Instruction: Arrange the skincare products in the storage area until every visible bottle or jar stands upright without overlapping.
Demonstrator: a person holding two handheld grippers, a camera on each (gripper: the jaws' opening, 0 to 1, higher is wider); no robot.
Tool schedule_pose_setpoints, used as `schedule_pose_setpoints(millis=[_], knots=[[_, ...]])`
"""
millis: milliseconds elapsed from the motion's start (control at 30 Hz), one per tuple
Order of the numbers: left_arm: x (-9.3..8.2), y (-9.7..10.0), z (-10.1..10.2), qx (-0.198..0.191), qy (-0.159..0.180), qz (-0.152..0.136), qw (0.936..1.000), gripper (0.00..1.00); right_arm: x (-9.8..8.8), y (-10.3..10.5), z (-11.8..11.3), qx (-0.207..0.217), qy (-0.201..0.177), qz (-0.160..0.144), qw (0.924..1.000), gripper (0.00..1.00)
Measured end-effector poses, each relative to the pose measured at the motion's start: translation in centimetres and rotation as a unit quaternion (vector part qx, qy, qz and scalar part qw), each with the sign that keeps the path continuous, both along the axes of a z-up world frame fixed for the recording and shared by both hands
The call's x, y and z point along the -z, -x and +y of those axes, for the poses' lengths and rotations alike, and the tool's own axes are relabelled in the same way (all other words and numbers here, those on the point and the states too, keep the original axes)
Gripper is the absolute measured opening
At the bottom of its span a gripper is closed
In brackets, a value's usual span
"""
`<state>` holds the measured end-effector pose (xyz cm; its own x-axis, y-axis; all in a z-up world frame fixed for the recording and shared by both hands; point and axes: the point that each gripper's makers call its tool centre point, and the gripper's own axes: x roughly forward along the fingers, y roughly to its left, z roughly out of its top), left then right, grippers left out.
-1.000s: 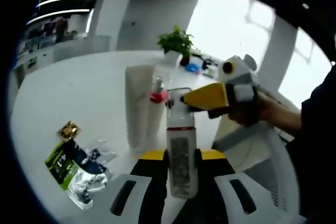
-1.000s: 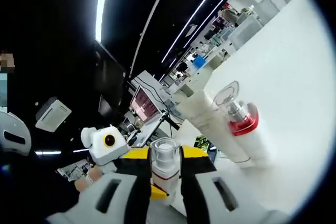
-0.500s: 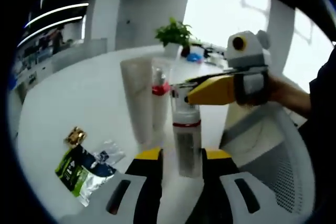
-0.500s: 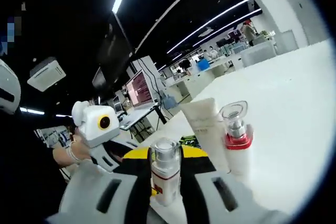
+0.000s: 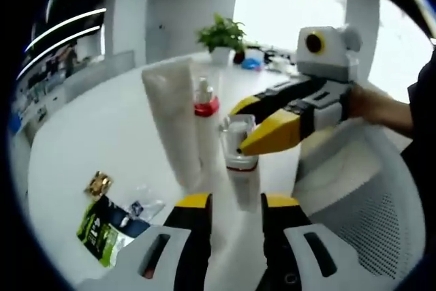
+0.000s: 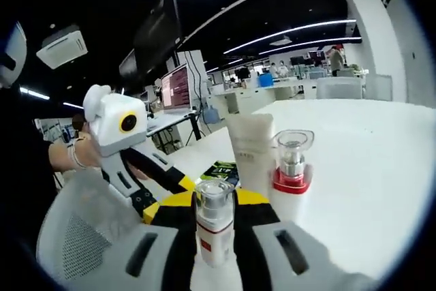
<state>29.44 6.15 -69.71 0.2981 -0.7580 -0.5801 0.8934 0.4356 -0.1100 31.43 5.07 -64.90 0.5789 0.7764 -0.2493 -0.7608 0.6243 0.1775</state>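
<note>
We see the clear bottle [image 6: 214, 226] upright on the white surface [image 6: 368, 168], near the tube [image 5: 172, 124] and red-collared bottle [image 5: 206, 127], likely being lined up beside them. Right tongs [image 6: 214, 236] clamped on its neck. Left tongs [image 5: 235, 219] apart, straddling its base, seemingly not gripping.

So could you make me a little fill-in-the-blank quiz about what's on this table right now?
1. The clear-capped bottle between the gripper jaws has a ____ band below its cap.
2. The white tube stands ____ on the white table.
3. The plant at the table's far end has ____ leaves.
4. The right gripper has ____ jaw tips.

Missing words: red; upright; green; yellow
</note>
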Motion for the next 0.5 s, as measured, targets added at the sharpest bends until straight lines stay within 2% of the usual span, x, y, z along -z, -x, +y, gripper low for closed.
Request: schedule_pose_setpoints(millis=[133, 267, 500], knots=[[0.4, -0.3, -1.1, 0.010, -0.004, -0.005, 0.9999, 0.25, 0.1, -0.2, -0.1, -0.003, 0.007, -0.005, 1.0000, 0.18], [1.2, -0.8, -1.8, 0.019, -0.024, -0.020, 0.9993, 0.22, 0.2, -0.2, -0.2, -0.005, 0.013, -0.010, 0.9999, 0.18], [1.8, -1.1, -3.1, 0.035, -0.023, -0.036, 0.9985, 0.18, 0.5, -0.5, -1.0, -0.001, 0.024, -0.010, 0.9997, 0.18]])
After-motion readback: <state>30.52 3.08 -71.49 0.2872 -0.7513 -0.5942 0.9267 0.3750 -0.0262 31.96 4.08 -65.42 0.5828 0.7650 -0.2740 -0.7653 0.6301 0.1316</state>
